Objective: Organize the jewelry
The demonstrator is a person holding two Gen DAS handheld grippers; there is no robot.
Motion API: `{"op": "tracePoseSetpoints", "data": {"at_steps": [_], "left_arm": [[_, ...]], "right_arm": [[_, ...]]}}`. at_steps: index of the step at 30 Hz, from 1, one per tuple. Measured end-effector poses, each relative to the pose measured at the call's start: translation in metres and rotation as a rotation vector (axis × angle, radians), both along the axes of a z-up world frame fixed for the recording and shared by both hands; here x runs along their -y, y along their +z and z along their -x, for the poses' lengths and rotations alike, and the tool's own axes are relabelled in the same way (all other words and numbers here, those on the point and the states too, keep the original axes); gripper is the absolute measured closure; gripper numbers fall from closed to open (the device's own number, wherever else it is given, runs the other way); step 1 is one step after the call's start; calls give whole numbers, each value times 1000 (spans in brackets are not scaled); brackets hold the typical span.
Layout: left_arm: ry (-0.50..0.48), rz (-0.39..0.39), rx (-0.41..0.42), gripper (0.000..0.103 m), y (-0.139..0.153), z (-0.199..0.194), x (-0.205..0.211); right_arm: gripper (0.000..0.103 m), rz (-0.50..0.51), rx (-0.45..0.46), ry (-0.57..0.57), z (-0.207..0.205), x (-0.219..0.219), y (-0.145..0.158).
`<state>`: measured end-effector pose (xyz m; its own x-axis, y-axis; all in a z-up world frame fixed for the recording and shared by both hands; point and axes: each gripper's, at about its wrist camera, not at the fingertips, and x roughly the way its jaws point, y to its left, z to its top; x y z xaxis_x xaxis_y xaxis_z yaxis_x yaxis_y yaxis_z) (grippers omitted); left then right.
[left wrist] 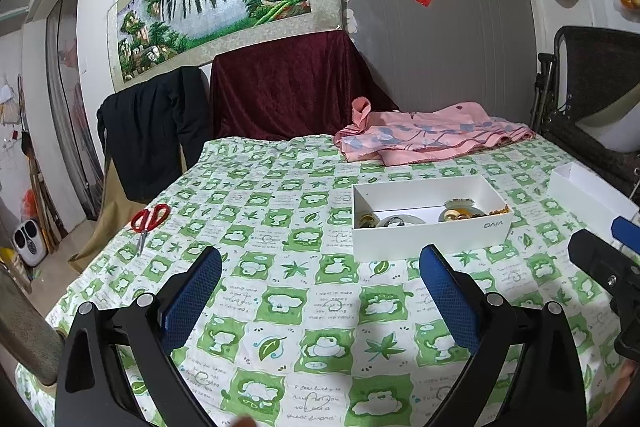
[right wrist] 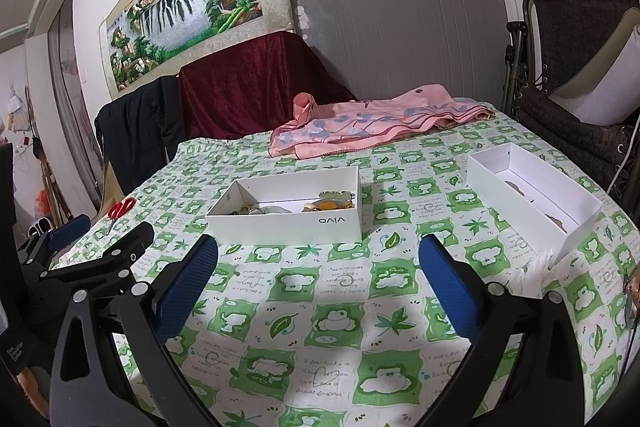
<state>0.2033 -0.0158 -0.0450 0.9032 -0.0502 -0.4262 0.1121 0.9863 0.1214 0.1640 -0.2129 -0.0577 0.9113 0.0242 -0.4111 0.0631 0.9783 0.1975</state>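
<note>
On a green-and-white frog-print tablecloth (right wrist: 320,307), we hover with both jaws spread and holding nothing.

Our left gripper (left wrist: 320,291) and right gripper (right wrist: 318,279) face the white cardboard box (right wrist: 296,223) heaped with jewelry (right wrist: 332,203), gathered for sorting; a second white box (right wrist: 576,215) sits well apart, right.

Jewelry (right wrist: 332,205) lies in box (right wrist: 288,223), left of tray (right wrist: 576,223).
</note>
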Motion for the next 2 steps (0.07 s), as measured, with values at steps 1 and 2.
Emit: {"op": "tracePoseSetpoints", "data": {"at_steps": [1,2], "left_arm": [[3,3,0,6,0,0,-1],[4,4,-2,6,0,0,0]], "right_arm": [[7,0,0,0,0,0,0],[7,0,0,0,0,0,0]]}}
